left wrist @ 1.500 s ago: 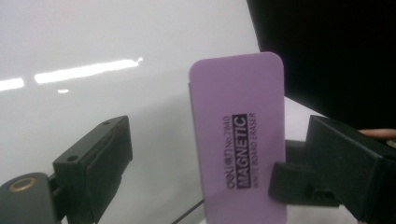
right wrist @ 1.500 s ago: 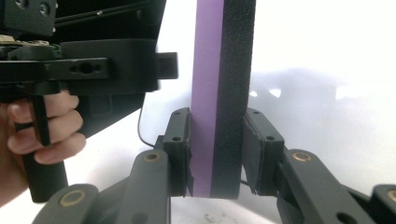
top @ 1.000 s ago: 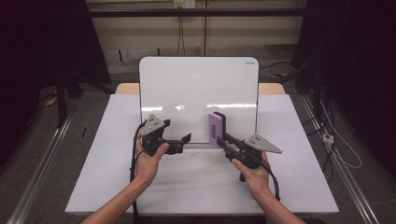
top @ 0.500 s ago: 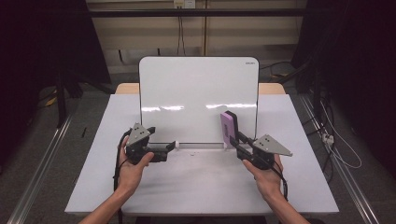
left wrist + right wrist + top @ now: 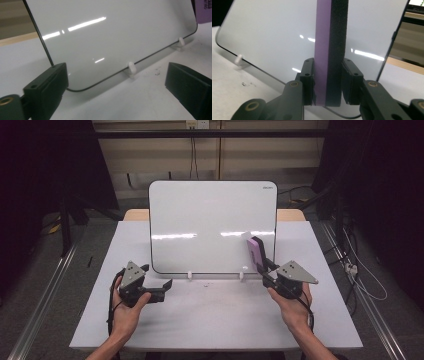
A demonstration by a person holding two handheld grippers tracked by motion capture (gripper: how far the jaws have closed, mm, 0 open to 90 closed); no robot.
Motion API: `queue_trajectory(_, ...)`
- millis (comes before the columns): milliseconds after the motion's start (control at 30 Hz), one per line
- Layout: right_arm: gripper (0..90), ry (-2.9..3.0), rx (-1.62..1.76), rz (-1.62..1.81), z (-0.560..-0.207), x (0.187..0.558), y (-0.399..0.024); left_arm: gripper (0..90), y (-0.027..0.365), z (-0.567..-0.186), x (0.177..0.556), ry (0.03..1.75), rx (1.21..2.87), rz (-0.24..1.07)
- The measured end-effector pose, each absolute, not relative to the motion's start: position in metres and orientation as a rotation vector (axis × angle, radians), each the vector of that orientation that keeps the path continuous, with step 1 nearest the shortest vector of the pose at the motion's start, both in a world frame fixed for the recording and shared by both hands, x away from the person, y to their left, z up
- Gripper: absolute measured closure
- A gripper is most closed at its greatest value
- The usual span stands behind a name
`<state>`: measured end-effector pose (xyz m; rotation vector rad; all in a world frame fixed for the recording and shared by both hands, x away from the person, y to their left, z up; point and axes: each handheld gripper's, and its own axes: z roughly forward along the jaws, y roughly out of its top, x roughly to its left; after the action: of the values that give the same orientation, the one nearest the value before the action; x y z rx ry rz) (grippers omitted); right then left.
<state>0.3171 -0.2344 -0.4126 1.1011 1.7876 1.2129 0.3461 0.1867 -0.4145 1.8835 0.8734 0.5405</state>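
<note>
A white whiteboard (image 5: 212,225) stands upright on small clips at the middle of the table. My right gripper (image 5: 264,270) is shut on a purple eraser with a black felt side (image 5: 256,252), held upright in front of the board's lower right corner. In the right gripper view the eraser (image 5: 329,50) is squeezed between both pads of the right gripper (image 5: 328,82), with the whiteboard (image 5: 267,37) behind it. My left gripper (image 5: 167,285) hovers low before the board's lower left corner. Its jaws have just been opening and hold nothing; between them the left gripper (image 5: 117,75) faces the whiteboard (image 5: 112,32).
The white table (image 5: 210,320) has bare room in front of the board. Small dark specks (image 5: 157,73) lie near one of the board's white clips (image 5: 132,68). Dark floor, metal rails and cables surround the table.
My left gripper has pulled left and toward the person, away from the eraser. My right gripper has carried the eraser to the right along the board's front.
</note>
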Motion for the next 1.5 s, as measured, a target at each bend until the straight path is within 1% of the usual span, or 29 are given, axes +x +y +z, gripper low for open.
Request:
queue_trajectory(167, 66.4, 1.798, 1.088, 1.115, -0.411, 0.319, -0.234, 4.8, 0.196, -0.425, 0.338, 0.909, 1.869, 0.544)
queue_trajectory(333, 66.6, 1.820, 1.077, 1.029, -0.414, 0.324, -0.234, 5.6, 0.201, -0.435, 0.342, 0.937, 1.869, 0.523)
queue_trajectory(433, 66.6, 1.841, 1.078, 0.976, -0.416, 0.327, -0.231, 5.6, 0.204, -0.437, 0.344, 0.954, 1.859, 0.543)
queue_trajectory(633, 66.6, 1.872, 1.060, 0.873, -0.421, 0.330, -0.225, 5.6, 0.205, -0.440, 0.344, 0.981, 1.842, 0.526)
queue_trajectory(867, 66.5, 1.888, 1.030, 0.793, -0.421, 0.333, -0.214, 5.6, 0.204, -0.440, 0.343, 0.963, 1.859, 0.548)
queue_trajectory(1000, 66.2, 1.888, 1.030, 0.769, -0.421, 0.335, -0.209, 5.6, 0.205, -0.441, 0.342, 0.962, 1.856, 0.546)
queue_trajectory(1267, 64.6, 1.877, 1.059, 0.831, -0.422, 0.336, -0.215, 5.4, 0.205, -0.439, 0.339, 0.936, 1.856, 0.566)
queue_trajectory(1333, 63.6, 1.875, 1.070, 0.855, -0.422, 0.336, -0.217, 5.4, 0.205, -0.439, 0.339, 0.940, 1.847, 0.562)
queue_trajectory(1400, 60.5, 1.876, 1.090, 0.871, -0.422, 0.336, -0.219, 5.4, 0.205, -0.438, 0.338, 0.938, 1.851, 0.567)
queue_trajectory(1500, 51.6, 1.882, 1.131, 0.894, -0.424, 0.337, -0.222, 5.4, 0.205, -0.438, 0.338, 0.935, 1.851, 0.567)
